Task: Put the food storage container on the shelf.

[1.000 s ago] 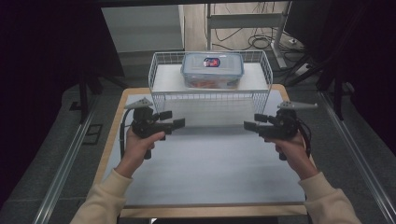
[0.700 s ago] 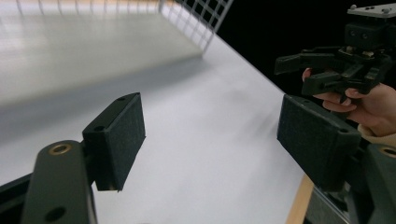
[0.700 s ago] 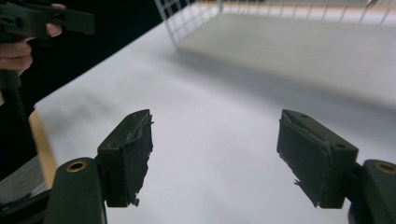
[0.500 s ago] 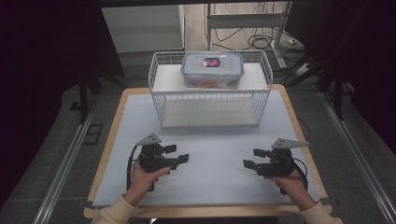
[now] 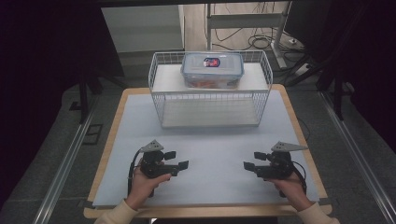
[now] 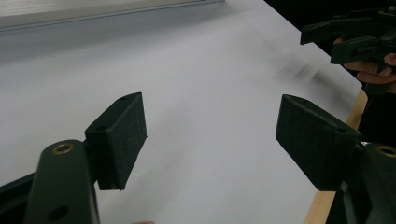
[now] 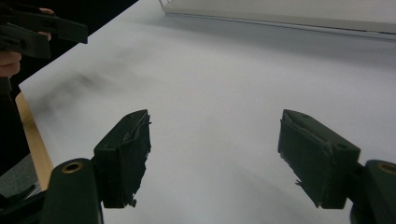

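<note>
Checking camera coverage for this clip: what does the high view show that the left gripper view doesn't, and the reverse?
High view: the wire basket with a lidded box on its upper shelf, and the person's left hand.
Left gripper view: the left gripper close up, pads apart with nothing between.
Both: the white mat and the right gripper, open.

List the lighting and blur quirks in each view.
High view: dark surroundings, the white table sheet evenly lit, the lidded plastic container in the wire basket sharp. Left gripper view: near pads crisp, the far right gripper soft with a smeared shadow beneath. Right gripper view: streaky grey shadow at upper left, the pads frayed.
</note>
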`<state>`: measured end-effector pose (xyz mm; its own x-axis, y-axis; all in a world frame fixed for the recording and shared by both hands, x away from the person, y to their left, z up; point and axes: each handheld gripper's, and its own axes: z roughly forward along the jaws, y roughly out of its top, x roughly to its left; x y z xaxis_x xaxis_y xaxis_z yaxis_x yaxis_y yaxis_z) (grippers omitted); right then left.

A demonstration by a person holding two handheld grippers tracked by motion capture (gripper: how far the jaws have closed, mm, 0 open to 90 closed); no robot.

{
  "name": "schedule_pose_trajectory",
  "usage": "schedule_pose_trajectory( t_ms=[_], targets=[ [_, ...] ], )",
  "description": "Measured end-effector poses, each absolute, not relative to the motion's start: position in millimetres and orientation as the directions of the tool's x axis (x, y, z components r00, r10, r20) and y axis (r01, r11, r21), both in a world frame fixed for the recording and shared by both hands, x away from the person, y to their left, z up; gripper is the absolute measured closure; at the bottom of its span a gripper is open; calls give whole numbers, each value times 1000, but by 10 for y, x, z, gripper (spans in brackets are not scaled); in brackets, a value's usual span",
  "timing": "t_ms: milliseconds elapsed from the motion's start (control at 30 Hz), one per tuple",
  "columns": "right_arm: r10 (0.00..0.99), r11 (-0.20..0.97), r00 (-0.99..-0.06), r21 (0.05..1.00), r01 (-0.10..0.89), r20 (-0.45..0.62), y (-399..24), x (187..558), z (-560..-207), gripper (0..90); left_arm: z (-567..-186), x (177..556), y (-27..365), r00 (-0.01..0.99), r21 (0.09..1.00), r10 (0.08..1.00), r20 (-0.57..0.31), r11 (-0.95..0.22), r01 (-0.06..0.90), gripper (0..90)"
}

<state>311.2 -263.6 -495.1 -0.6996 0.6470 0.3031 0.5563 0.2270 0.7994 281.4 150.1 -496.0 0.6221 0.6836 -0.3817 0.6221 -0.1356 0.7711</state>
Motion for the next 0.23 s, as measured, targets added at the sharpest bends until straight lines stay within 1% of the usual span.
schedule_pose_trajectory(
  t_ms=[133,233],
  targets=[
    [647,216,-697,802,557,310,-2637,3112,-4956,241,-4977,2818,1488,620,771,696,-362,-150,619,244],
    [653,222,-698,807,548,295,-2645,3104,-4960,223,-5011,2827,1469,618,769,706,-346,-164,618,244]
  ],
)
